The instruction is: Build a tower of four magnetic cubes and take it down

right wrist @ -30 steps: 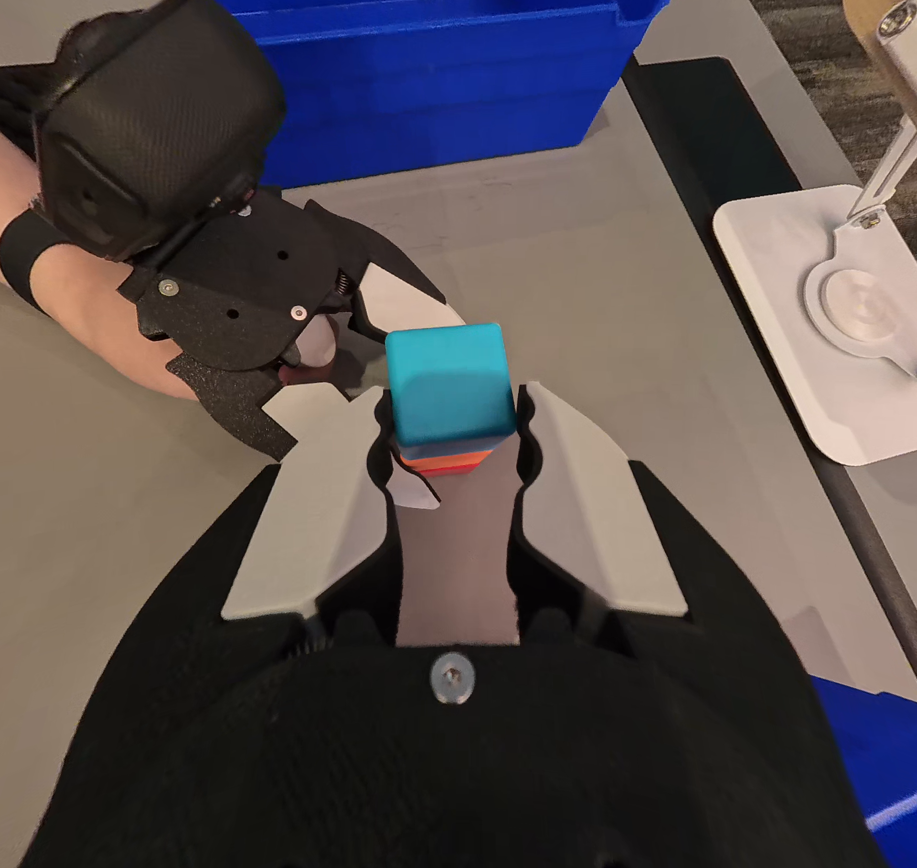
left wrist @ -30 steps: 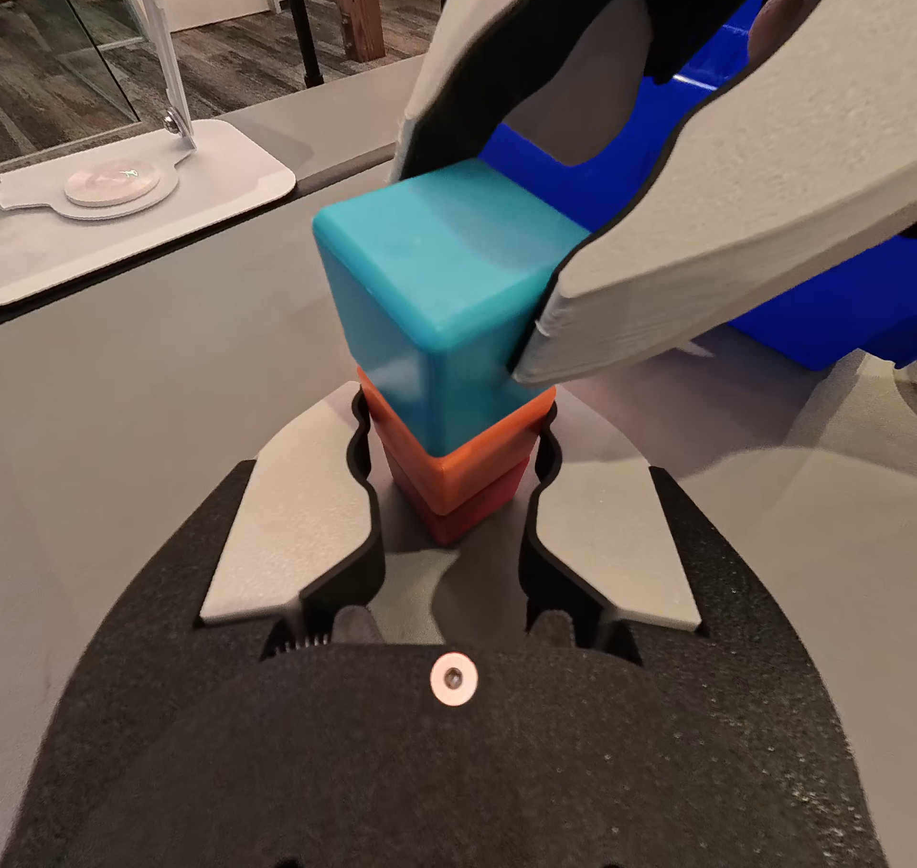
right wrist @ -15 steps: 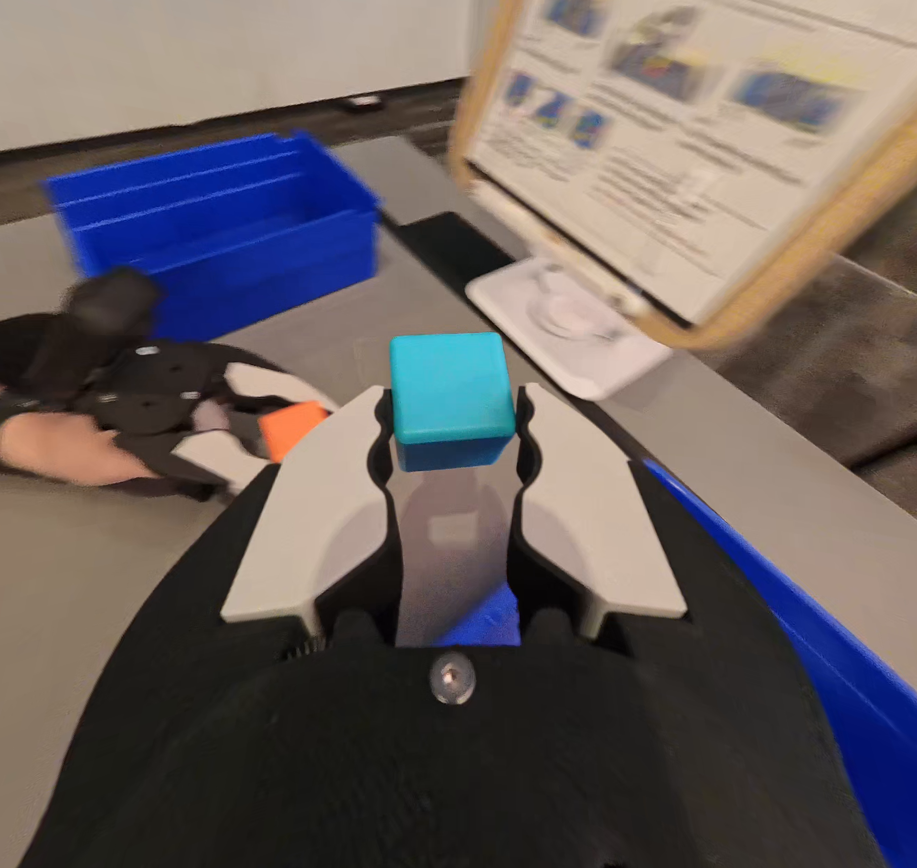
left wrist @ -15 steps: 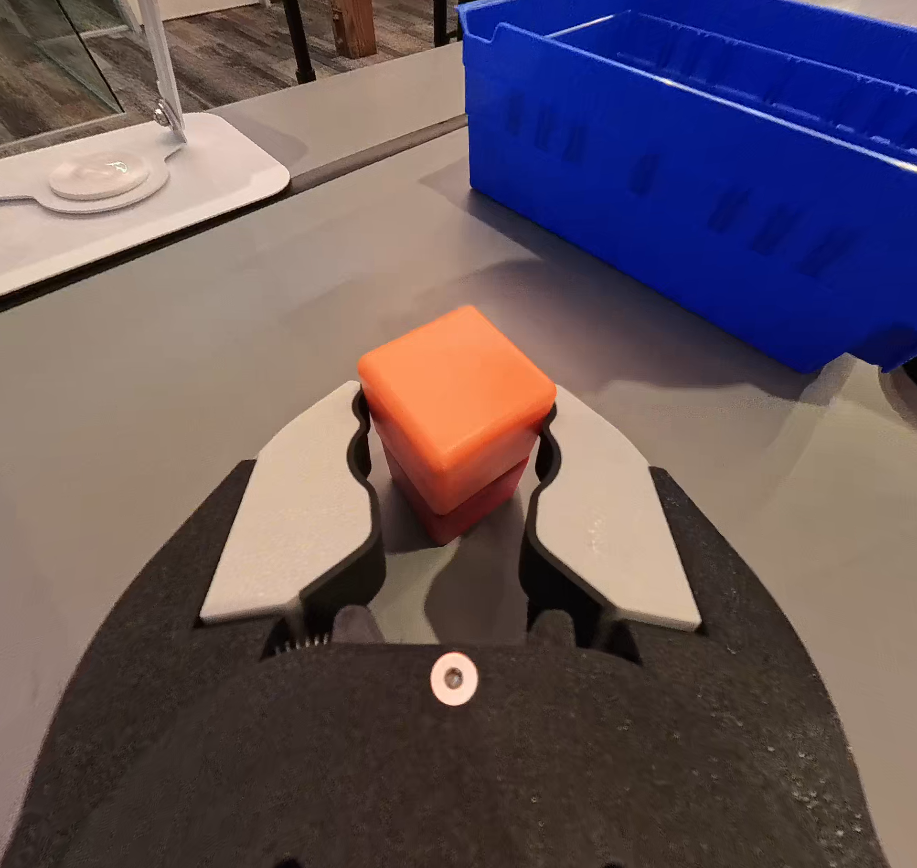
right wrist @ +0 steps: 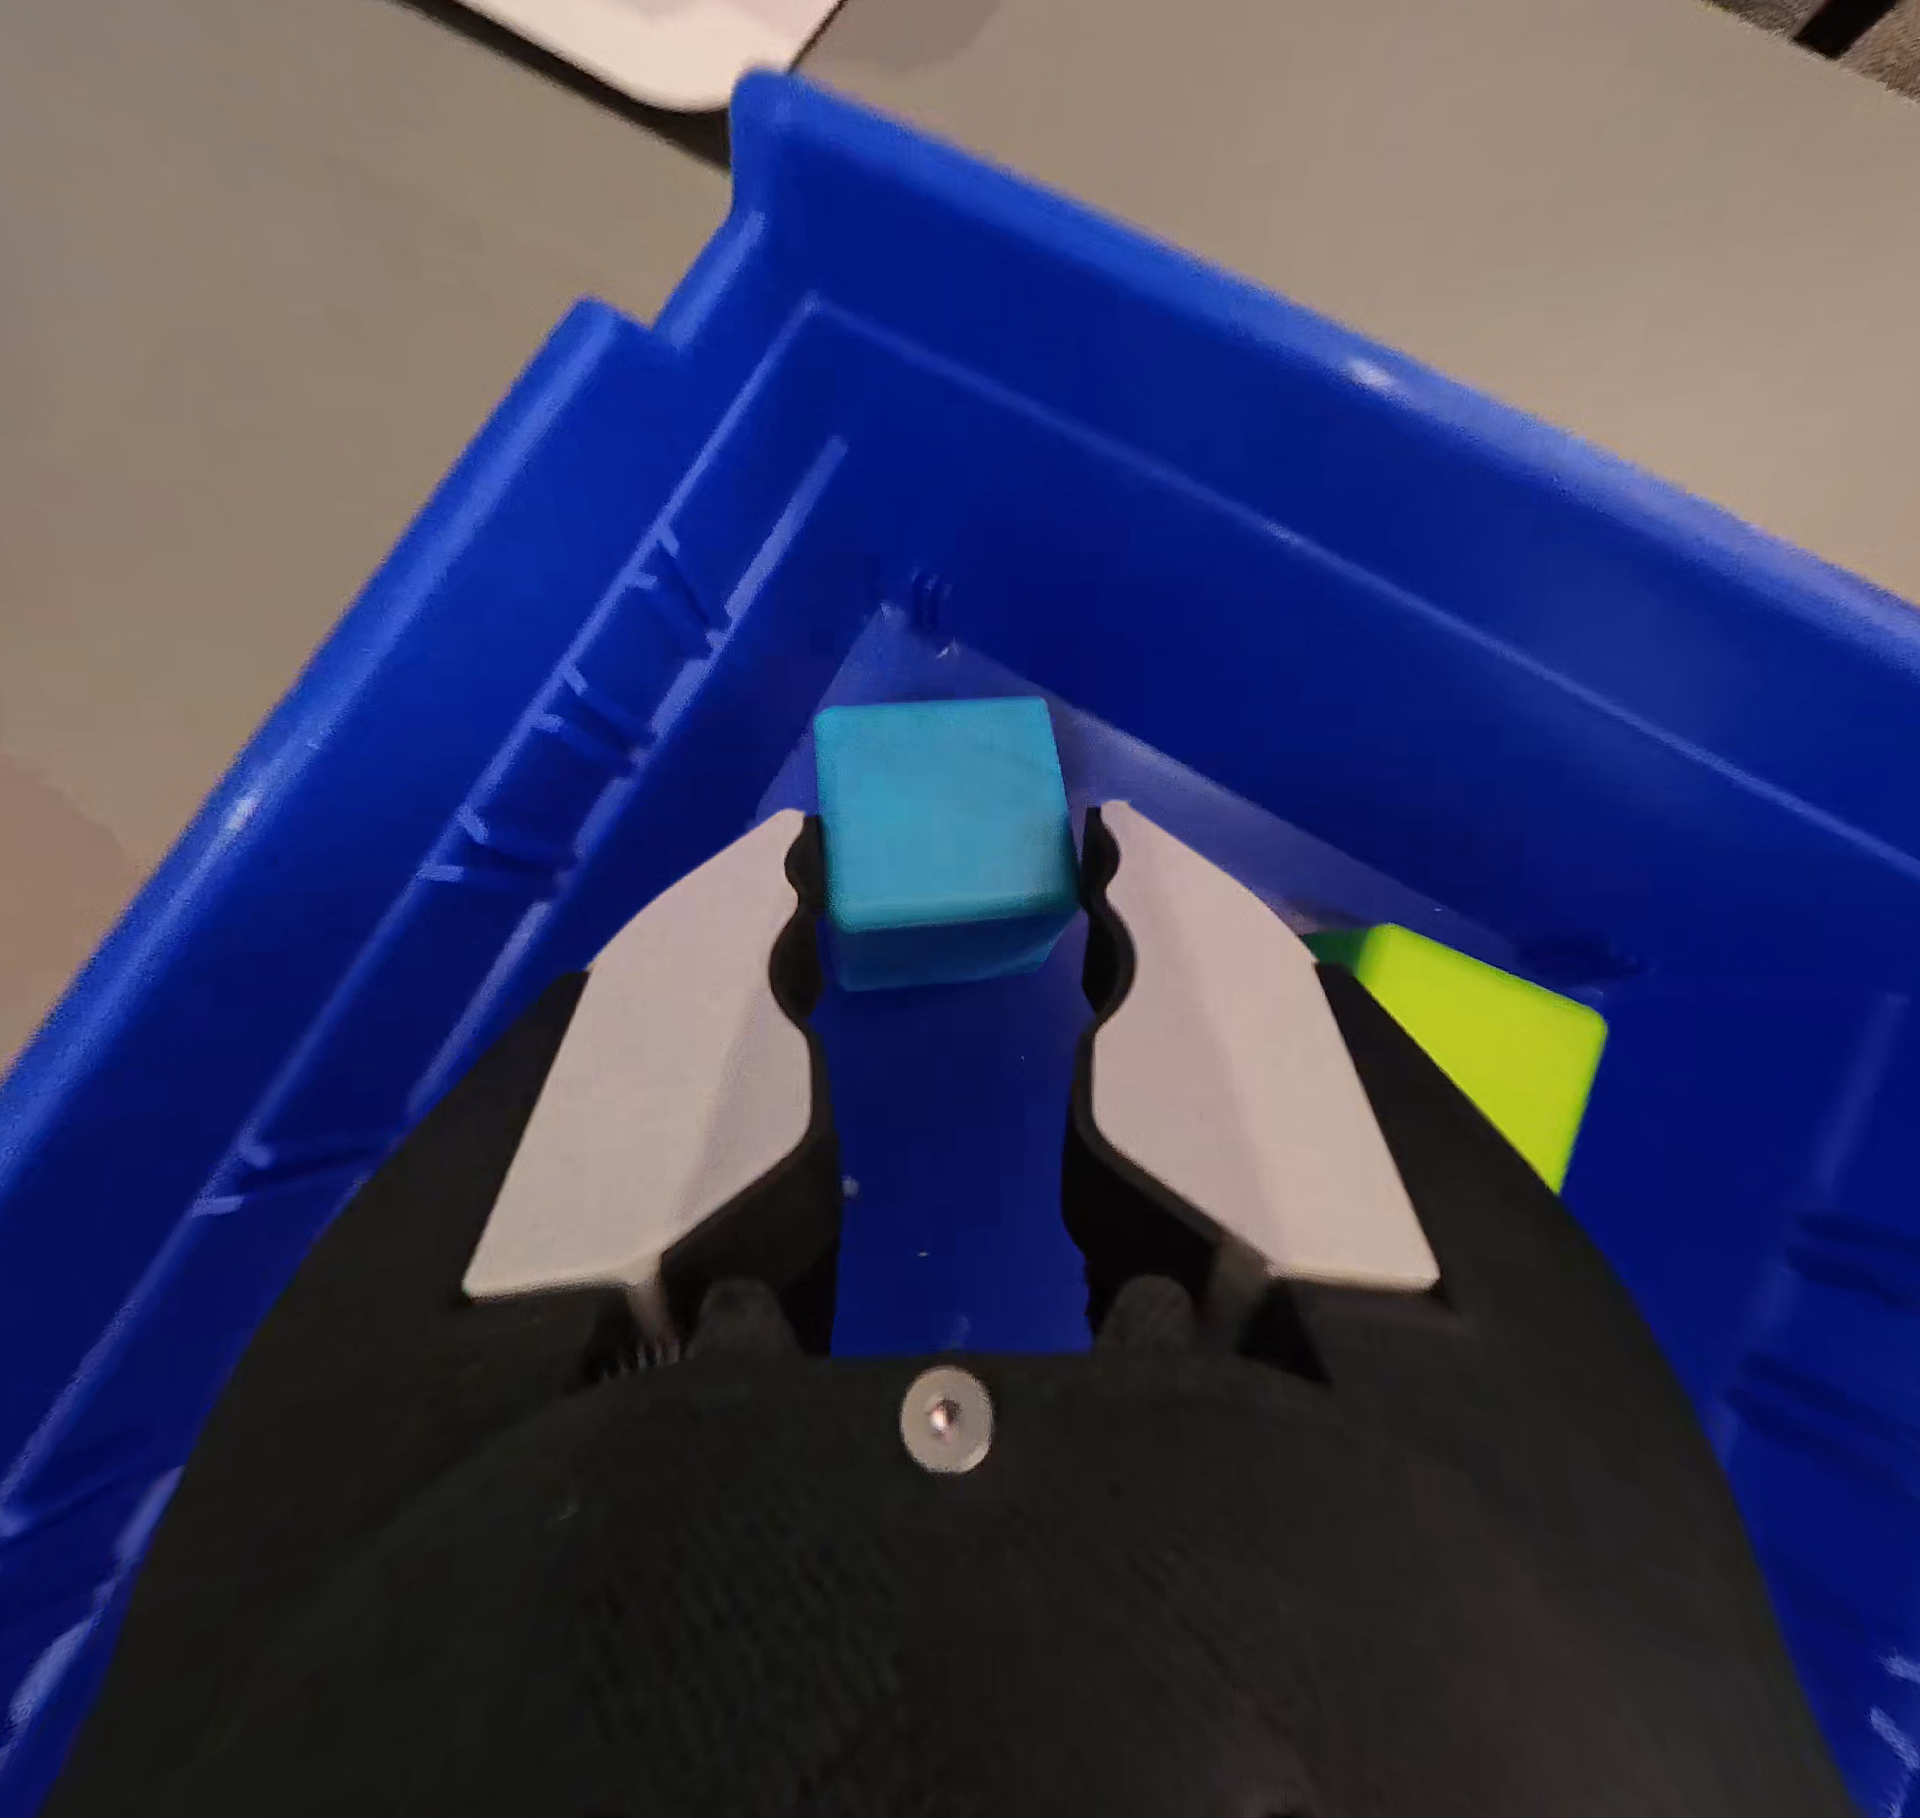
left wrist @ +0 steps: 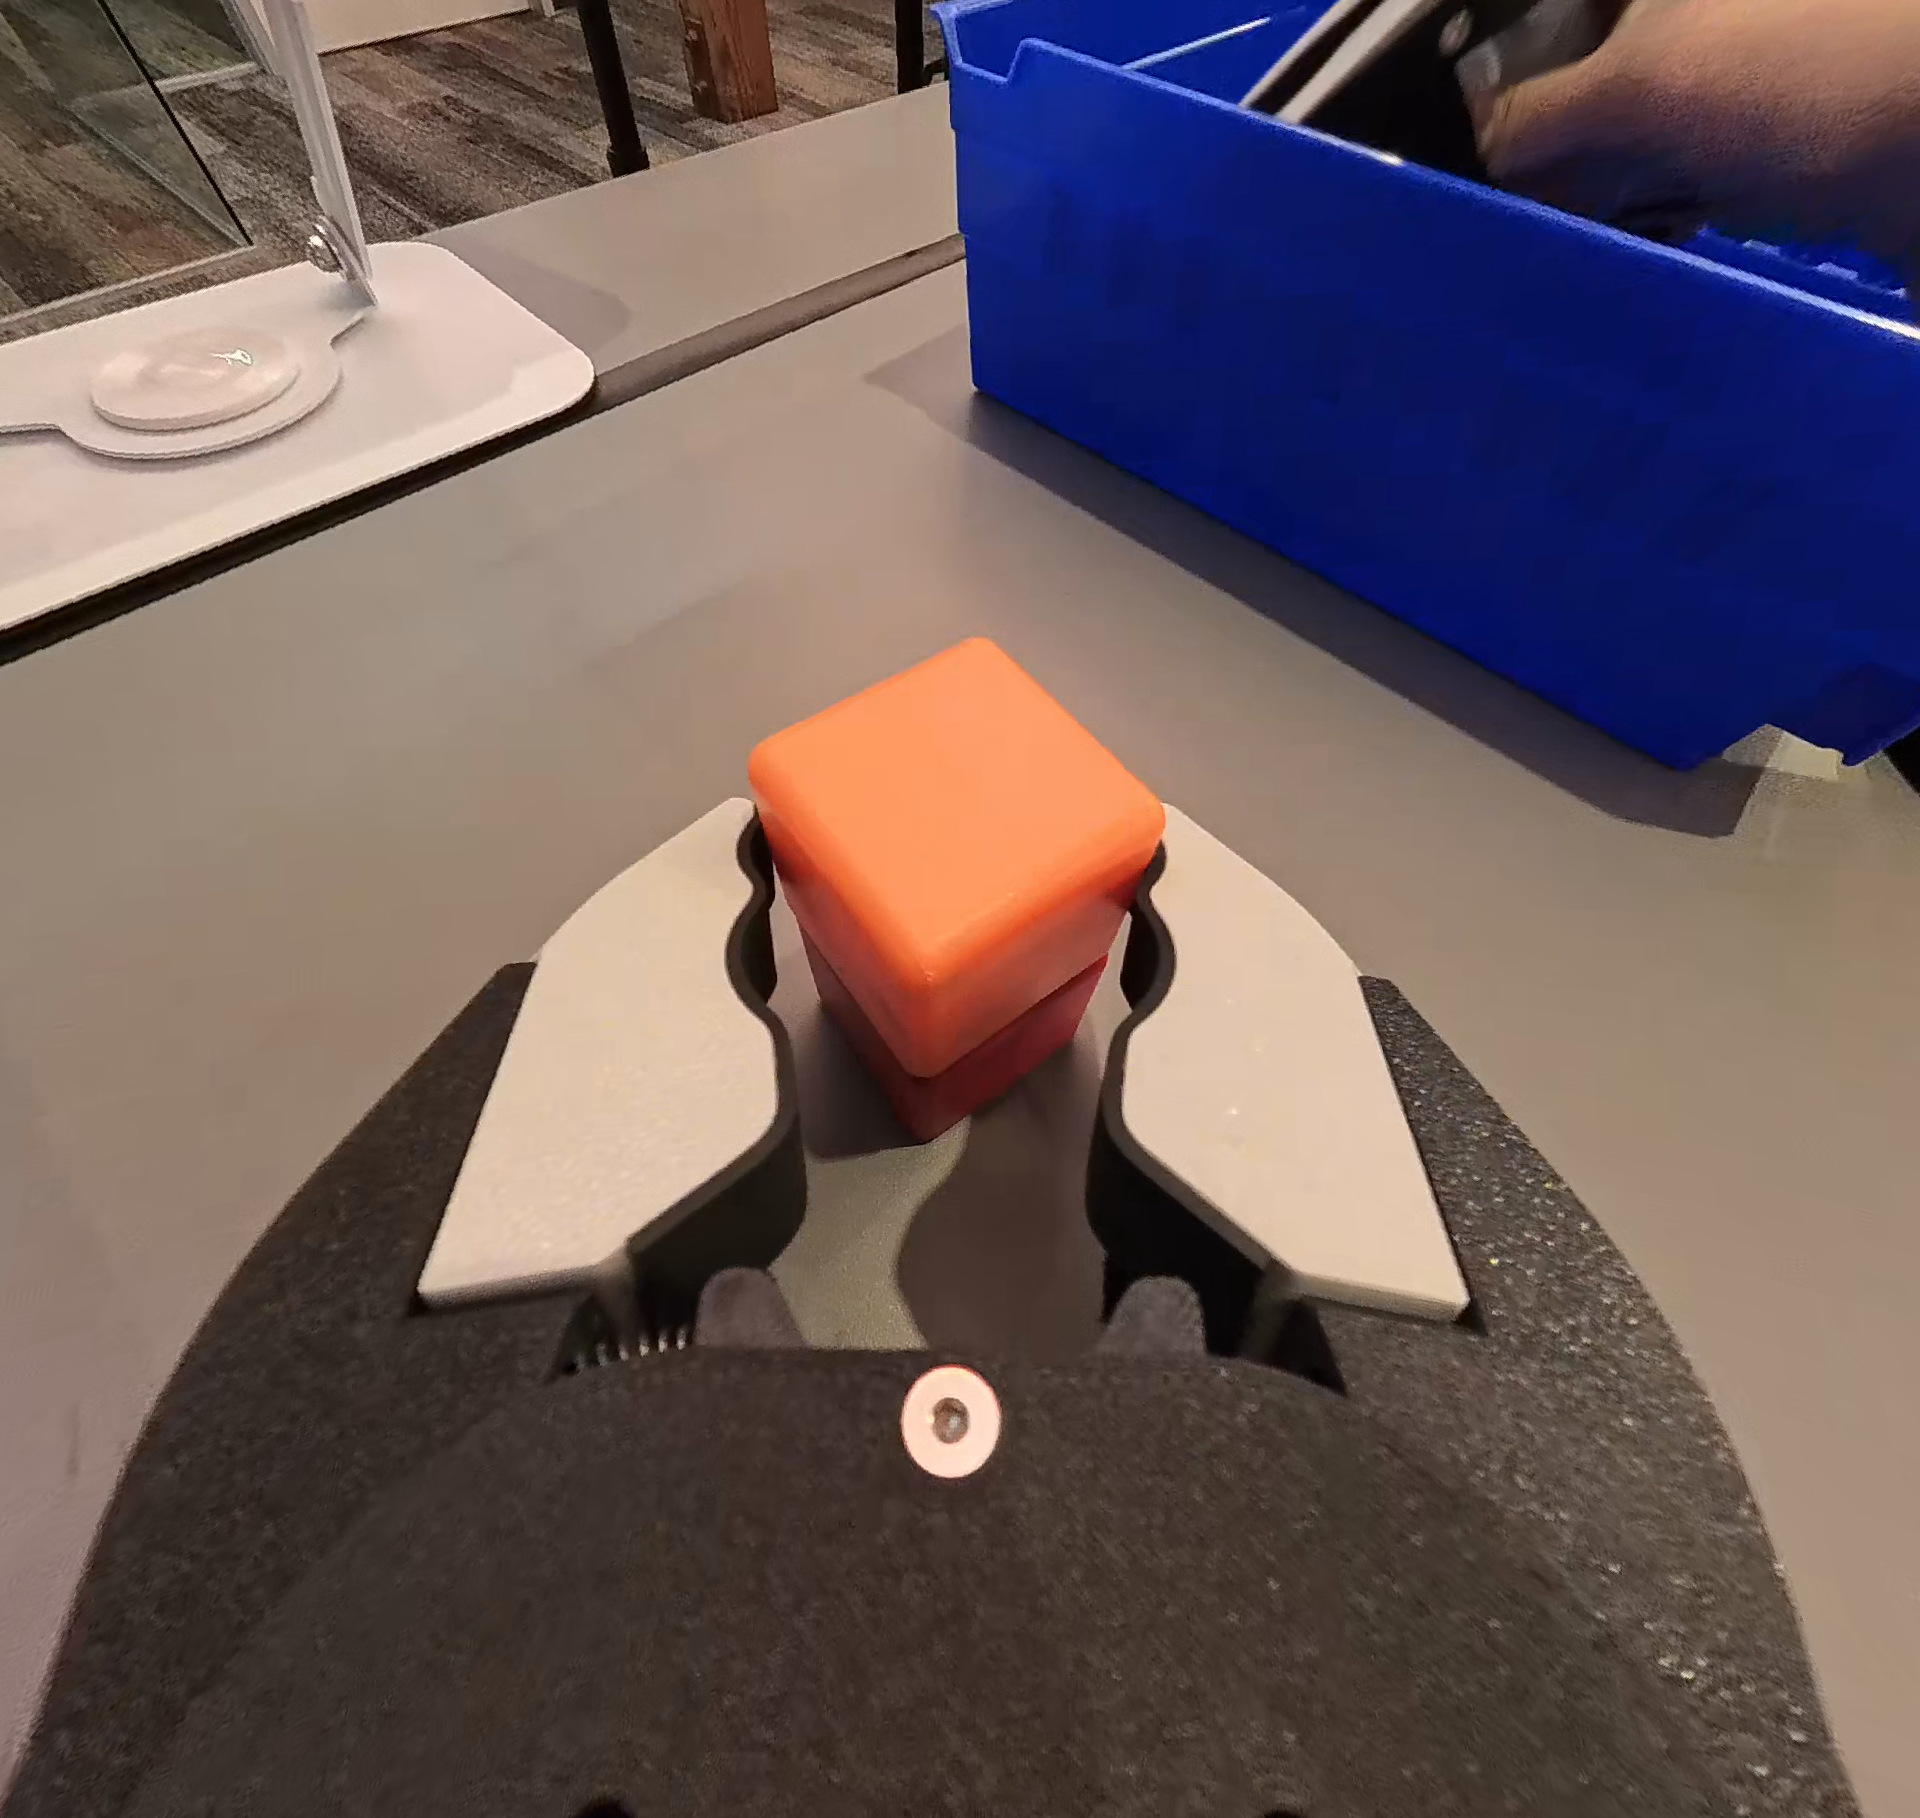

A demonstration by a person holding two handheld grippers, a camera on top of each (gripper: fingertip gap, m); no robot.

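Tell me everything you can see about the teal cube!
The teal cube is a small, smooth block with rounded edges and a matte, plastic-looking surface. It sits pinched between the tips of the right gripper, one grey finger on each side. It is inside the blue bin, near an inner corner; whether it touches the floor cannot be told. A lime-green cube lies apart from it to the right.

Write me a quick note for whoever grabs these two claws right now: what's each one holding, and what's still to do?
Left claw: shut on the orange cube, which sits on the red cube on the grey table.
Right claw: shut on the teal cube, inside the blue bin near a corner; the lime cube is already there.
Done: two cubes off the tower.
Left: release teal, then take down orange and red.
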